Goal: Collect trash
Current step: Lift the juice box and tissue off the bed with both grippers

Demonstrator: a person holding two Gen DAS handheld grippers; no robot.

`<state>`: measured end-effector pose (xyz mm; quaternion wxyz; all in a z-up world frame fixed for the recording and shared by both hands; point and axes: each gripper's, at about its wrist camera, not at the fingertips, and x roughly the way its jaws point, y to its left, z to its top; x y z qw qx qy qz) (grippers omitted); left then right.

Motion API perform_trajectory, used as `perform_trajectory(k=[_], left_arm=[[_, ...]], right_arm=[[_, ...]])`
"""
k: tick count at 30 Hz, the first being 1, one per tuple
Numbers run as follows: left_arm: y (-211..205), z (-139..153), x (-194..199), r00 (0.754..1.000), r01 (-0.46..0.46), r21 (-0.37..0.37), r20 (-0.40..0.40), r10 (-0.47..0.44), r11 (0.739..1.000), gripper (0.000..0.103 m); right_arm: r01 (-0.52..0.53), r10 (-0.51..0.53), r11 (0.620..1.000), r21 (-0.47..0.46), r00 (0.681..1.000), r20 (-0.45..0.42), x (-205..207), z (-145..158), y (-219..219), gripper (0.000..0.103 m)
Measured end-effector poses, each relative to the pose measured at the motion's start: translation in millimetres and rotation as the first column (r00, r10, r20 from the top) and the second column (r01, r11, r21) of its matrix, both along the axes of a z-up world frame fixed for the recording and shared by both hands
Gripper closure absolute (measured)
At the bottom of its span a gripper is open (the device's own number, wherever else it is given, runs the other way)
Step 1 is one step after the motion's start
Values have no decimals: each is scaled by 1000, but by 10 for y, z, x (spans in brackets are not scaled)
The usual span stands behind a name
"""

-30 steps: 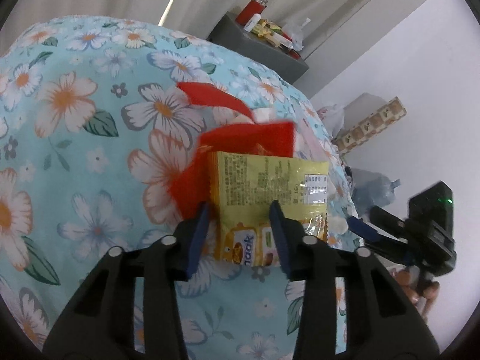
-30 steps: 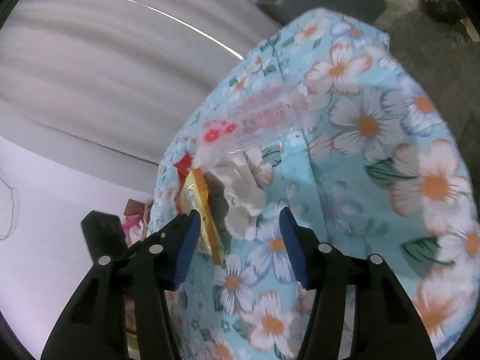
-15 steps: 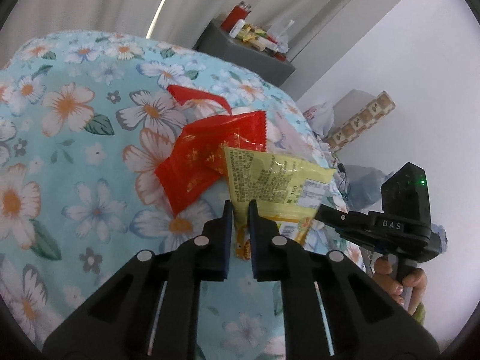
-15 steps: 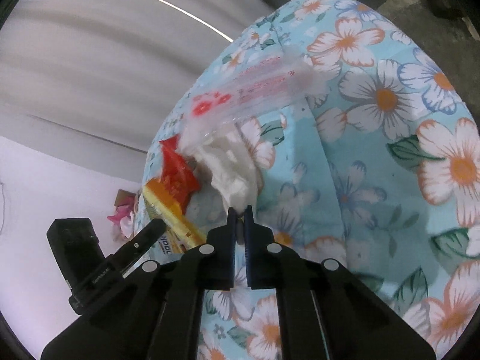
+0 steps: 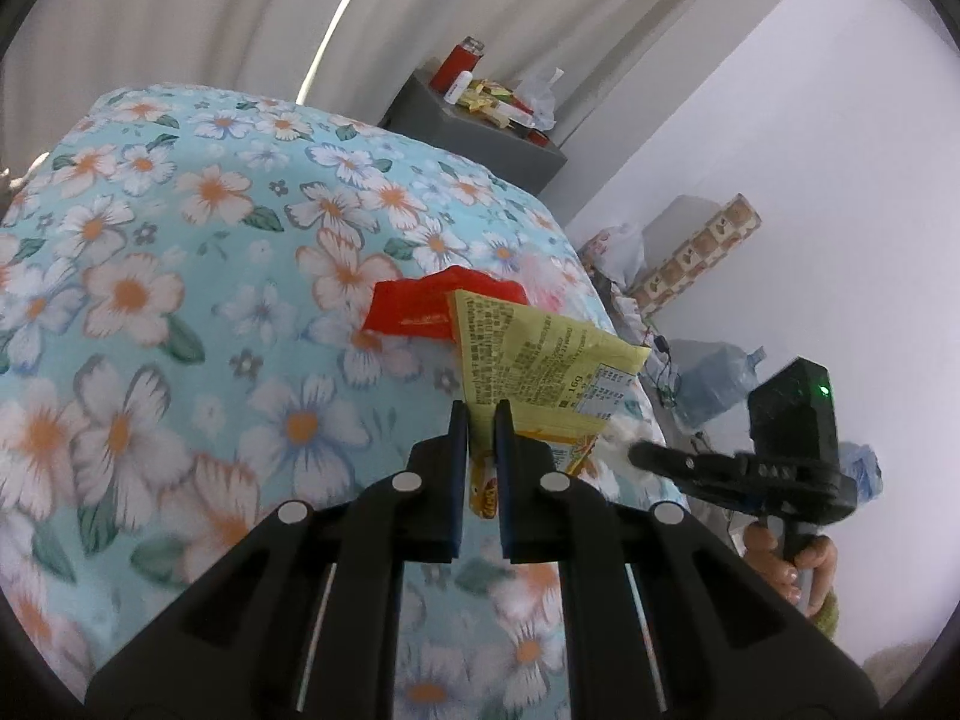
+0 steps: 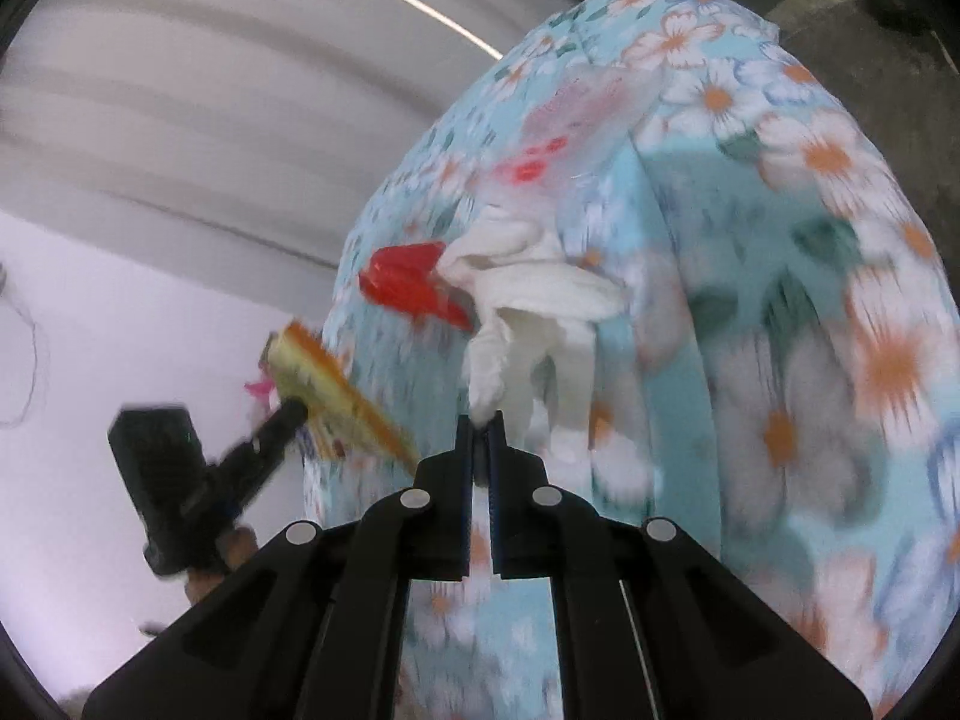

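My left gripper [image 5: 480, 414] is shut on a yellow snack wrapper [image 5: 540, 360] and holds it just above the floral tablecloth [image 5: 180, 312]. A red wrapper [image 5: 420, 312] lies on the cloth just beyond it. My right gripper [image 6: 480, 423] is shut on a crumpled white tissue [image 6: 528, 306], lifted off the cloth. The red wrapper [image 6: 408, 285] and a clear plastic bag with red print [image 6: 570, 120] lie behind the tissue. The right gripper shows at the right of the left wrist view [image 5: 636, 453]; the left one, with the yellow wrapper [image 6: 336, 390], shows in the right wrist view.
A grey cabinet [image 5: 474, 132] with a red bottle [image 5: 456, 63] and packets stands beyond the table. Boxes, bags and a water jug [image 5: 714, 372] sit along the white wall. The table edge drops off to the right.
Both grippers went from open to shut, the left on the yellow wrapper and the right on the tissue. Both have lifted and pulled back from the red wrapper.
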<state>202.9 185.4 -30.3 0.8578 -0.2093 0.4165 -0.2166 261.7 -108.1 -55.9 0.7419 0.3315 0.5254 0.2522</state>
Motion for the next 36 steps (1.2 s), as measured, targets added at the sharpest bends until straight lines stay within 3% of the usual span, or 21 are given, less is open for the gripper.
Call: perform_trajectory(k=[7,15,18,19,21,24,29,36], left_arm=[[-103,-84,-349,999,34,54,-18,-33,998,96],[-324,-244,-638,995,96,88,-48,-92,992,96],[-404,-333,-695,993,102,128,-68,-94,987,96],[-414,-340,-704,993,101,127,-71,-93,987,96],[-425,-340,-723,994,93,131,-70,-85,987,96],[-467,-294,-787,996,85,168,-43,-79,982,96],[-551,-224,-883,996,90,220,5,-93,971,96],[-634,-163,-911,994,81,273,46,-97,958,96]], right_arm=[[25,-25,999,-20,1000,8,-840,125,-270,98],[151,-155,985,-78,986,-54,-1306,-59,-587,95],[184,-190,976,-119,981,-42,-1340,-21,-658,91],[197,-202,973,-123,979,-26,-1355,16,-685,87],[226,-226,963,-148,974,18,-1380,113,-734,68],[243,-232,956,-162,969,86,-1290,261,-732,60],[175,-155,965,-196,981,114,-1055,292,-488,51],[86,-61,965,-249,992,109,-688,208,-147,50]])
